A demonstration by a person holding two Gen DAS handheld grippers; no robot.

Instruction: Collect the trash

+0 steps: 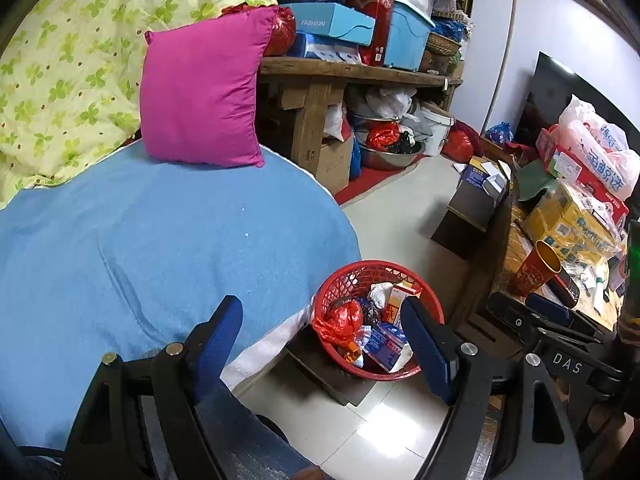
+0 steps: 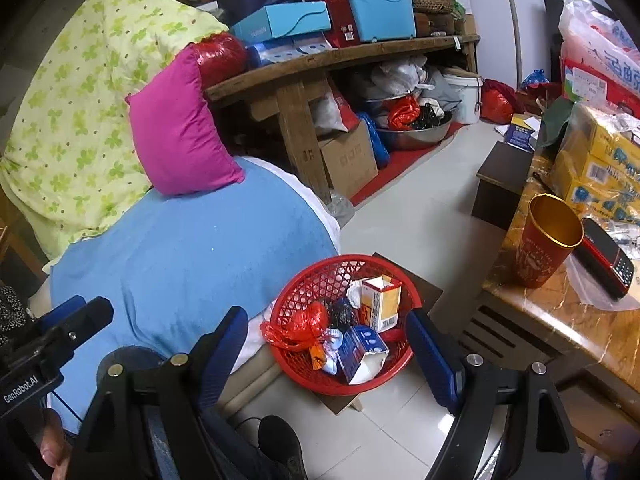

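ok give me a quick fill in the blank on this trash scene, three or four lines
1. The trash sits in a round plastic basket whose colour is ____.
2. The pillow propped on the blue bed cover is ____.
3. The white and yellow carton stands inside the ____.
4. Both the left gripper and the right gripper have their fingers ____, holding nothing.

Missing words: red; magenta; basket; open

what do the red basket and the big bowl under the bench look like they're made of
Red basket: looks like moulded plastic, with an open lattice wall, even red colour and a slight gloss. Big bowl under the wooden bench: seems to be metal, probably stainless steel, grey and shiny with a thin rim catching the light.
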